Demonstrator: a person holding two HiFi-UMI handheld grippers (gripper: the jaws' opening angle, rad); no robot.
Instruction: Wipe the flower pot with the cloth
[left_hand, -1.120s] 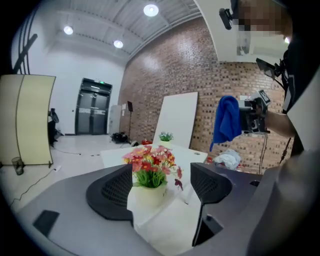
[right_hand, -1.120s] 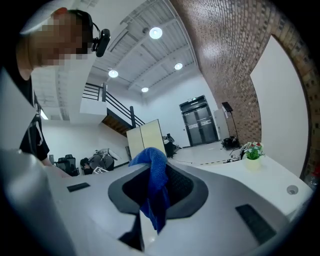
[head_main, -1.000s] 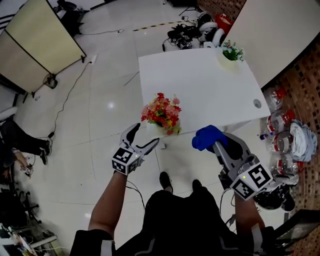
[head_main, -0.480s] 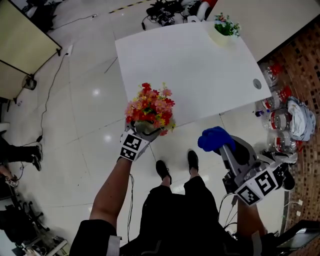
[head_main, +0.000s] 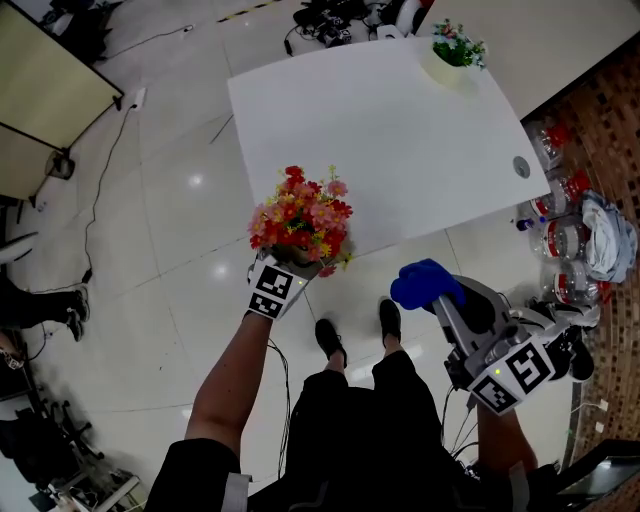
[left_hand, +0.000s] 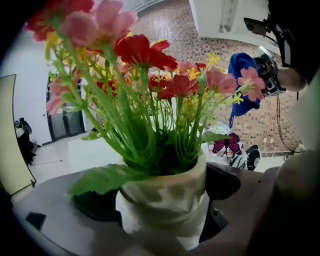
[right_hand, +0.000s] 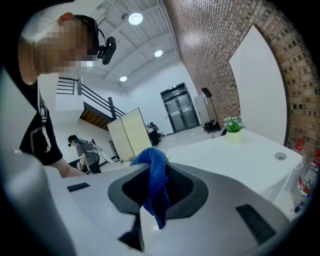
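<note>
Left gripper (head_main: 296, 266): my jaws (just opened wide) flank the flower pot (left_hand: 165, 190) at the bench's (head_main: 400, 140) near corner; right gripper (right_hand: 155, 197): jaws pinch the blue cloth (right_hand: 156, 172), well apart from the pot.

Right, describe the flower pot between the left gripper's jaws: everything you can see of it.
The flower pot is small and cream with dull mottled patches, glossy like ceramic, with a thick rounded rim. It is upright at the near corner of the white table, packed with red, pink and yellow flowers on green stems. One broad leaf droops over its rim. The left gripper has just been opening its jaws, which stand wide on either side, pads close to its wall. No firm press shows.
</note>
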